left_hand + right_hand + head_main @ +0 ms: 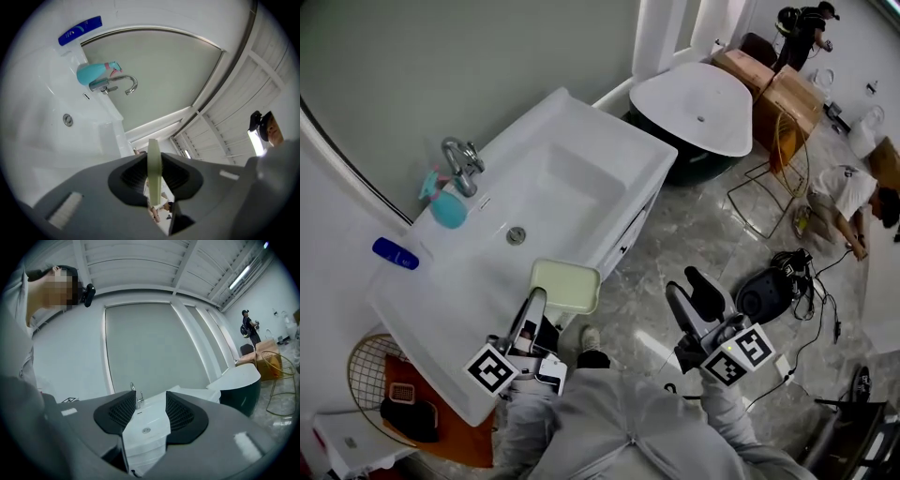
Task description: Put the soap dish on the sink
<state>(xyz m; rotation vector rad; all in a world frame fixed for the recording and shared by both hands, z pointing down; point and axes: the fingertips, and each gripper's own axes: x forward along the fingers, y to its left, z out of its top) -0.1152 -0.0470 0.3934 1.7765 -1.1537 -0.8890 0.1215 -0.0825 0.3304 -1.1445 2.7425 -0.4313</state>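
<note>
**Soap dish poised at the sink's front edge**

The white sink offered little flat ground: a glossy basin sloping to its drain, with narrow ledges around it. The pale green soap dish hung at the near rim, not yet set down, pinched by one thin edge in the clenched jaws of the left gripper. The right gripper stood apart over the marbled floor, its jaws spread with nothing between them.

The chief risk appeared to be the grip itself. A dish caught only by its lip could swing or slip from the pads. Let go too near the front, it would probably tip off onto the stone floor, and placed on the sloping wall it could slide toward the drain. The back ledge was partly taken by the faucet and a teal bottle (a nudge there might topple the bottle).

How deep the pads bit on the dish could not be judged, since the left gripper view showed it only edge-on. Whether it hung over the rim or just beyond was unclear from above. A small blue object on the left ledge could not be identified.
</note>
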